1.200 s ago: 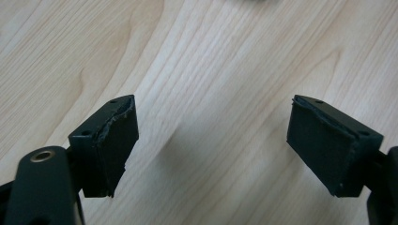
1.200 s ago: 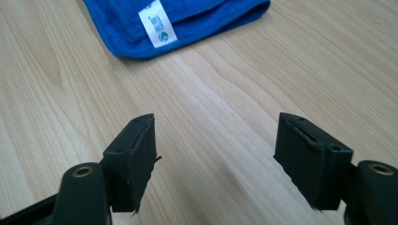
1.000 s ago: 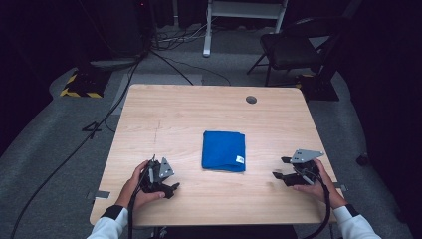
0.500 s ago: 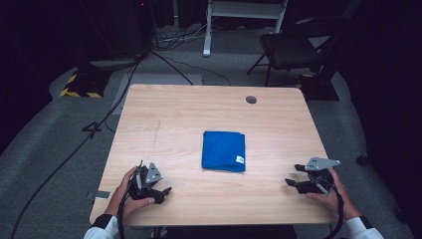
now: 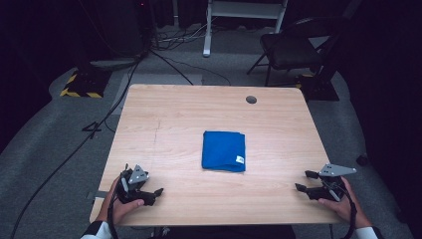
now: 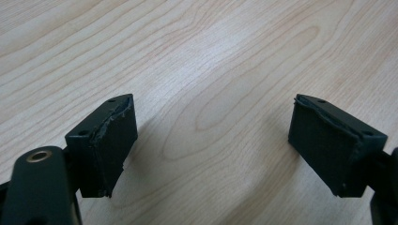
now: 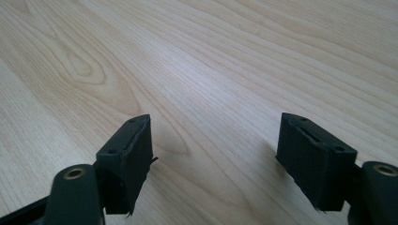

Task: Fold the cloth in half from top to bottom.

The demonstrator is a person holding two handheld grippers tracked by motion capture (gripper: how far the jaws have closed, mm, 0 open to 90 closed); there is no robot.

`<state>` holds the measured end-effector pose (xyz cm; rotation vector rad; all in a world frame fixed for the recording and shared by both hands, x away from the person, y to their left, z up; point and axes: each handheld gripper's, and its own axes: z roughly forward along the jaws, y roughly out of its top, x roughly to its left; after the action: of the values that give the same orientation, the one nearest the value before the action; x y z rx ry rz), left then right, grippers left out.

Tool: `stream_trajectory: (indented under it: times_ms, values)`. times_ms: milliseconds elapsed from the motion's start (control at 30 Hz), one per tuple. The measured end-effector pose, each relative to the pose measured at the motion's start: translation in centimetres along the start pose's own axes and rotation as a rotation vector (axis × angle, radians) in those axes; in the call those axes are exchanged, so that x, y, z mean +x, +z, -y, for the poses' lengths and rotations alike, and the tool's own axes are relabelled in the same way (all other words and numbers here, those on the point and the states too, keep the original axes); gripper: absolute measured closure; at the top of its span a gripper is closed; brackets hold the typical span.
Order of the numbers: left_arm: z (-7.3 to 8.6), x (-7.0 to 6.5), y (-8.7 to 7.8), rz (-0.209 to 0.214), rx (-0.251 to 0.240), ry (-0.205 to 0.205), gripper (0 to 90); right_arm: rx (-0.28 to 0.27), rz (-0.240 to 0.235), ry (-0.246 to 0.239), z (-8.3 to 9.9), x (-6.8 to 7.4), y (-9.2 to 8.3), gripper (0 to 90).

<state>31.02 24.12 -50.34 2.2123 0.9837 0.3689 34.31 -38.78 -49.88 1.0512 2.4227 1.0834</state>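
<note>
Here, both the left tongs [image 5: 155, 192] and right tongs [image 5: 301, 181] gape empty, while the blue cloth's [image 5: 223, 150] white tag [image 5: 240, 159] seems unreadable.

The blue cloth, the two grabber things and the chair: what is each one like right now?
blue cloth: folded into a neat square, lying flat mid-table, nothing touching it.
left gripper: jaws open, nothing between them, low over bare wood at the near left corner.
right gripper: jaws open, nothing between them, near the near right corner.
table: bare wood apart from the cloth.
chair: standing upright behind the table, nobody on it.
</note>
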Motion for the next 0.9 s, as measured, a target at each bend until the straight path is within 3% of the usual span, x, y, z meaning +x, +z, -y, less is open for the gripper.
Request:
stream_trajectory:
  times_ms: [133,267,367,900]
  values:
    - [0.3,0.2,-0.2,-0.006,-0.009,0.003,15.8,-0.005,0.069,0.012,0.7,0.0,-0.2,21.8]
    - [0.5,0.3,-0.4,-0.009,-0.009,-0.002,15.8,-0.001,0.103,0.04,1.0,-0.2,-0.4,15.4]
    - [0.6,0.4,-0.5,-0.009,-0.007,0.002,15.8,-0.003,0.13,0.068,1.2,-0.4,-0.6,15.5]
    - [0.6,0.4,-0.4,-0.012,-0.008,-0.006,15.6,-0.001,0.137,0.078,1.0,-0.4,-0.4,14.5]
